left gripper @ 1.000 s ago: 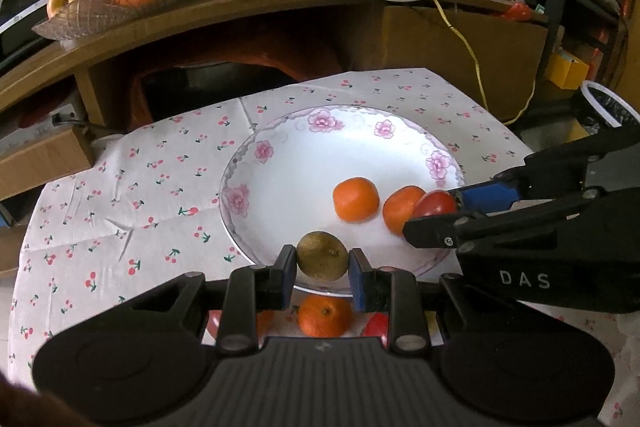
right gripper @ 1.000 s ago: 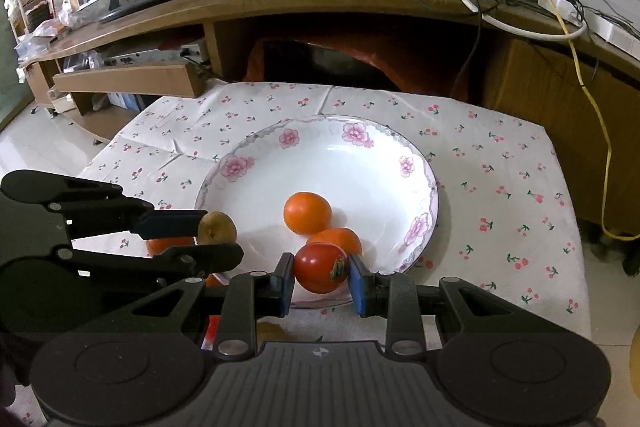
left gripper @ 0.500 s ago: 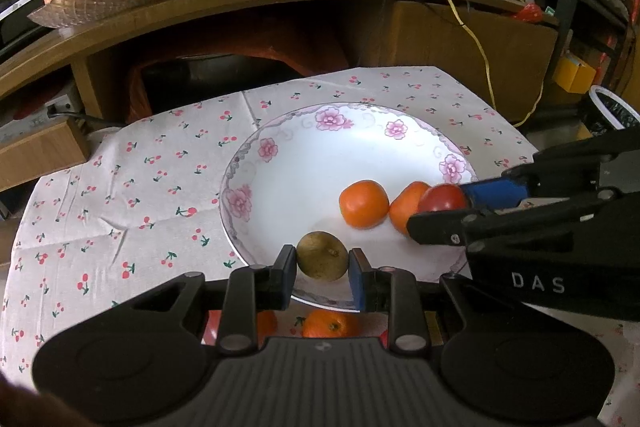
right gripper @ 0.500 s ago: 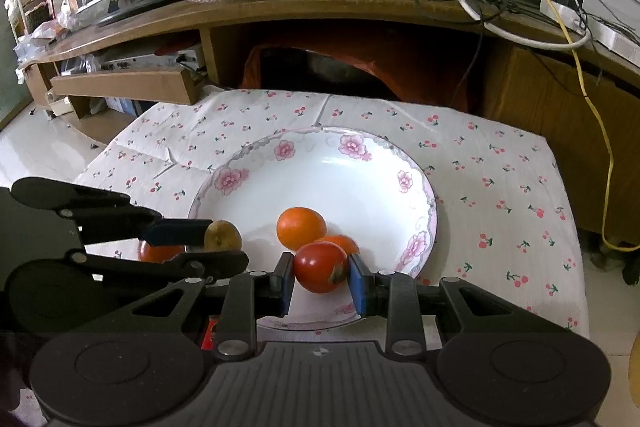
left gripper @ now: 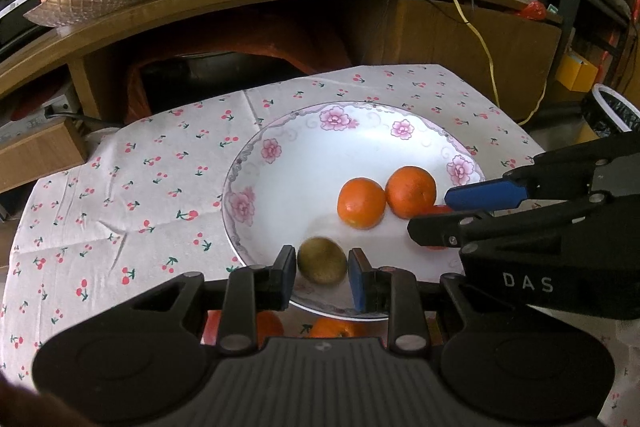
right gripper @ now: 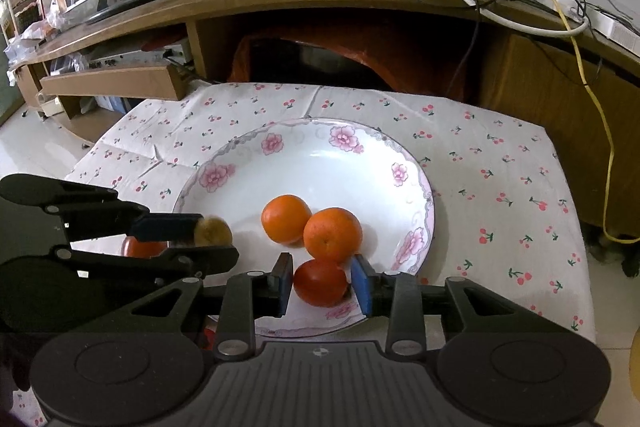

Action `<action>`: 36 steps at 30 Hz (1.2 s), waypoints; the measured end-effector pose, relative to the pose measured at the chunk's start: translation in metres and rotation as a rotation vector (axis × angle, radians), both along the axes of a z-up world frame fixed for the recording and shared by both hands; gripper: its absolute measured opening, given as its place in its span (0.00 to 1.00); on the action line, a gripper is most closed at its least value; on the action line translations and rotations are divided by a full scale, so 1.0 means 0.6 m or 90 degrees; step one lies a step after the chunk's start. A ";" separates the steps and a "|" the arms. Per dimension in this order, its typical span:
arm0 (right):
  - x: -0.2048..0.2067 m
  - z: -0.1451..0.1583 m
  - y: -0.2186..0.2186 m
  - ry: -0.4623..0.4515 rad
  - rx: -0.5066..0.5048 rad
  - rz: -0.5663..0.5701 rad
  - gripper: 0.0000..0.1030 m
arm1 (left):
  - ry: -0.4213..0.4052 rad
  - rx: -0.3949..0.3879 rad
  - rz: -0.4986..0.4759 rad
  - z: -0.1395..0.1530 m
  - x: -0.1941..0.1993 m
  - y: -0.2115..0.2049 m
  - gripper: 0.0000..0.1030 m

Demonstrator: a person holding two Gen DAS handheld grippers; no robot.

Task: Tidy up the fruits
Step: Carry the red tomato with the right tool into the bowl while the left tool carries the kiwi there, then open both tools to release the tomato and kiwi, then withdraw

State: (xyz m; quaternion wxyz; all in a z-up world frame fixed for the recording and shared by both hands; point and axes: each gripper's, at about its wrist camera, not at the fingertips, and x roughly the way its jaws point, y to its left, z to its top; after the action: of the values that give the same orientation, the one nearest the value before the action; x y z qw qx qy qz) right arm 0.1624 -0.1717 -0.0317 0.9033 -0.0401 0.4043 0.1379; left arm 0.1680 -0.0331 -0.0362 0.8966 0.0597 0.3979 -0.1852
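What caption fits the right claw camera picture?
Right claw opening around a tomato on the flowered plate.

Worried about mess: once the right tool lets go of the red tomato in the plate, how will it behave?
The tomato looks round and glossy, so it may roll a little. It lies against an orange inside the plate, which probably checks it. It probably bruises if squeezed hard.
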 end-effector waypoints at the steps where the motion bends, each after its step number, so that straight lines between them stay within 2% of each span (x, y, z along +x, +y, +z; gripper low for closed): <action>1: 0.000 0.001 -0.001 0.000 0.000 -0.001 0.36 | 0.000 0.001 0.001 0.000 0.001 0.000 0.33; 7: -0.002 0.005 -0.009 -0.008 0.006 -0.006 0.42 | -0.005 -0.001 0.005 0.007 -0.001 0.004 0.38; 16: -0.021 0.020 -0.013 -0.018 0.020 0.009 0.43 | -0.016 -0.010 -0.004 0.031 -0.020 0.012 0.40; 26: -0.070 0.029 -0.007 -0.005 0.029 0.056 0.44 | -0.023 0.004 -0.022 0.045 -0.079 0.047 0.42; 36: -0.088 -0.001 0.003 0.035 0.013 0.104 0.44 | 0.009 0.004 -0.040 0.016 -0.097 0.079 0.43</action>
State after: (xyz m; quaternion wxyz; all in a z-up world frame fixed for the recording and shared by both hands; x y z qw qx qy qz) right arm 0.1099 -0.1702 -0.0326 0.8778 -0.0598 0.4232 0.2165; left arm 0.1095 0.0146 -0.0266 0.8874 0.0740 0.4026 -0.2121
